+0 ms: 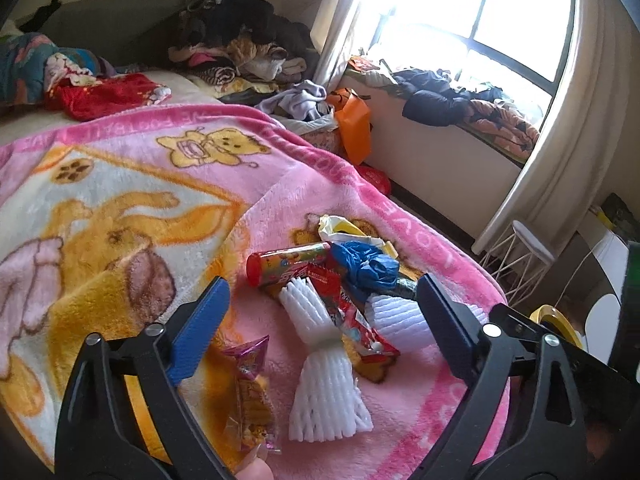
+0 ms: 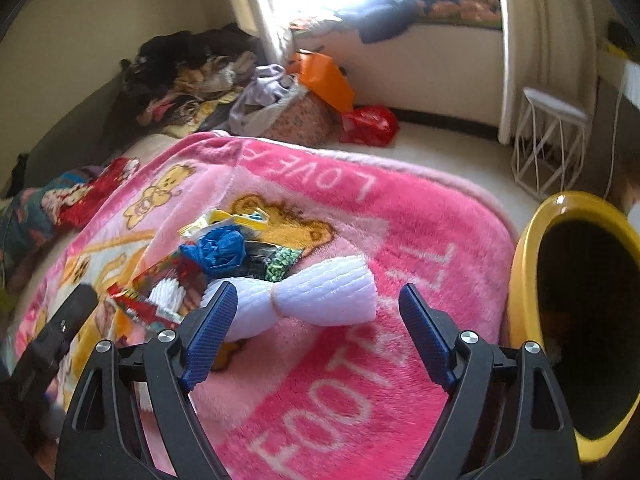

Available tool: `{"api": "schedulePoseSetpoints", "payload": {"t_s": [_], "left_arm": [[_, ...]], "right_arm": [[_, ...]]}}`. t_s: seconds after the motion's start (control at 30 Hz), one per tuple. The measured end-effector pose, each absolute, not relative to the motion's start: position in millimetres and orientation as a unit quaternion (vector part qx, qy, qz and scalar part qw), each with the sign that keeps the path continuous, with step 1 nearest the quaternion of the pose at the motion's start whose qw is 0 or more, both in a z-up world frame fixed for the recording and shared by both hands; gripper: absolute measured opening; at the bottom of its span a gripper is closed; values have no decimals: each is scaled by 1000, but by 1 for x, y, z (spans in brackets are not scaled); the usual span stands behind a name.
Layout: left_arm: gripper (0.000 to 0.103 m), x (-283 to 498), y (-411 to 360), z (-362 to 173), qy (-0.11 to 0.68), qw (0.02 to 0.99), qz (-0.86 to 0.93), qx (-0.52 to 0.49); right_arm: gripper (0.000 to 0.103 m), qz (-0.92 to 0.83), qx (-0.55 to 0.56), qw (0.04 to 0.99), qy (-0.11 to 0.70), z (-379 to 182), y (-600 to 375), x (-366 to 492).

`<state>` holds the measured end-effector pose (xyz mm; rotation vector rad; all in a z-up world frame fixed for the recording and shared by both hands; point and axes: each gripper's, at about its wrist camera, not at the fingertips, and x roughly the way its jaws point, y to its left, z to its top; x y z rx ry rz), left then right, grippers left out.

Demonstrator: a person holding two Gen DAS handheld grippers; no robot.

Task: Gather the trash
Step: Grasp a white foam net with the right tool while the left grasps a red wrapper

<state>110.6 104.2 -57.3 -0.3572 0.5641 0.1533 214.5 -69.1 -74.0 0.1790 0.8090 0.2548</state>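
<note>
Hovering over the pink blanket, both grippers, left and right, hold their fingers apart above wrappers; yellow bin beside the bed

We see a pink cartoon blanket covering the bed, heaped clothes by the wall, an orange bag, and a white wire stool near the curtain.

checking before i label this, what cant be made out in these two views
1. Inside of the yellow bin, right wrist view: dark, contents unreadable; its far side is cut off by the frame edge.
2. Red wrappers, left wrist view: partly covered by the white foam net and blue bag.
3. Window, left wrist view: overexposed, nothing outside shows.
4. Print on the small snack packet: too small.
</note>
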Motion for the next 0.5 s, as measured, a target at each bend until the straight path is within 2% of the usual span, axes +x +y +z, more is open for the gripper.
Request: {"api": "schedulePoseSetpoints", "payload": {"t_s": [0.13, 0.37, 0.4, 0.43, 0.5], "left_arm": [[81, 118, 105, -65, 288, 938, 67, -182], [62, 129, 101, -71, 298, 935, 54, -188], [58, 132, 101, -72, 300, 934, 51, -187], [56, 134, 100, -72, 303, 933, 49, -187], [47, 138, 99, -74, 308, 932, 45, -188]], "right_arm": [[80, 102, 102, 905, 401, -82, -66, 227], [80, 84, 153, 879, 445, -104, -68, 252], [78, 91, 167, 871, 454, -110, -68, 256], [68, 99, 180, 861, 465, -115, -69, 259], [59, 101, 188, 853, 476, -124, -72, 265]]}}
